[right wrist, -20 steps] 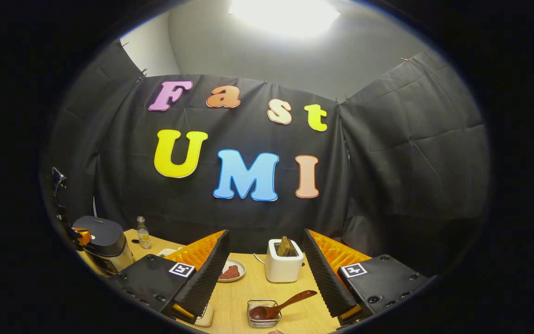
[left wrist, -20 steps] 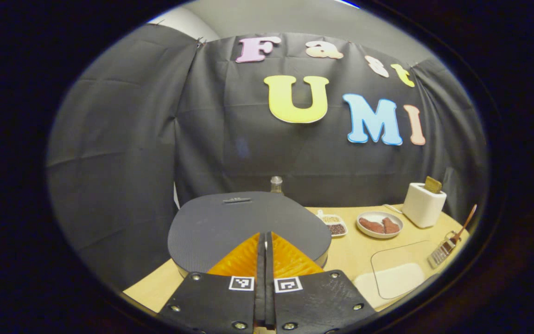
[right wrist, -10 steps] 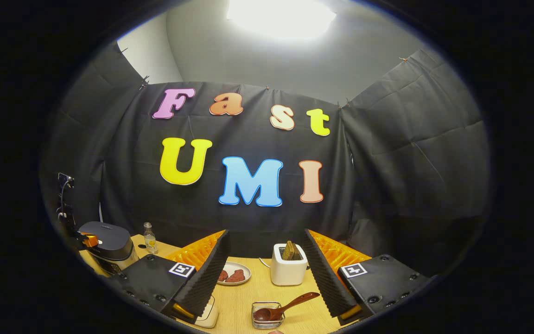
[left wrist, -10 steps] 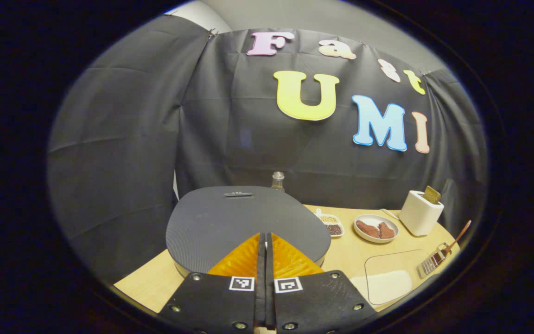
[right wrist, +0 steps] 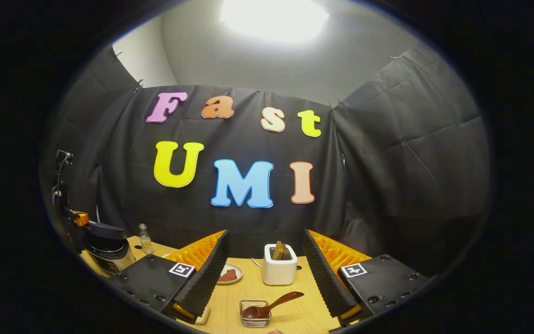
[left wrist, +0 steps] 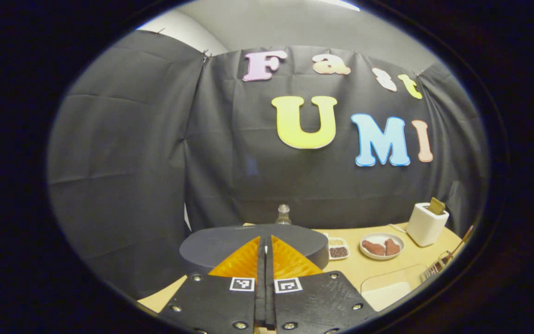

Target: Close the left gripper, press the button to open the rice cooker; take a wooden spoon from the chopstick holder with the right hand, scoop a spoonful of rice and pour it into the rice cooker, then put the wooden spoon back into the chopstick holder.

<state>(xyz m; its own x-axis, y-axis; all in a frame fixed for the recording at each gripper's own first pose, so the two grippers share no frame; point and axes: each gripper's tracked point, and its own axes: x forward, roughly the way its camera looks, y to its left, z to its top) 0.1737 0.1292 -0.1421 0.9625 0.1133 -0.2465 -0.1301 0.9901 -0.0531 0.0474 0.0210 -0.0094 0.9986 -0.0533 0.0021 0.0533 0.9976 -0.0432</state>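
My left gripper (left wrist: 265, 239) is shut with nothing between its fingers, just above the near edge of the rice cooker's dark lid (left wrist: 253, 241). In the right gripper view the rice cooker (right wrist: 108, 253) stands at the far left, its lid seemingly lifted a little off the body, and the left gripper (right wrist: 79, 218) hovers over its near side. My right gripper (right wrist: 265, 233) is open and empty above the table. The wooden spoon (right wrist: 271, 306) rests with its bowl in the wire chopstick holder (right wrist: 254, 314), handle pointing up and right. A clear container of white rice (left wrist: 387, 290) sits near the front.
A white toaster (right wrist: 278, 271) with bread stands at the back. Beside it is a plate (right wrist: 230, 273) with brown pieces. A small glass bottle (left wrist: 283, 214) is behind the cooker, and a small dish of beans (left wrist: 338, 248) lies to its right. The black cloth wall closes the back.
My left gripper has risen, still shut, and the cooker lid now looks edge-on and lifted. My right gripper has stayed open and barely shifted.
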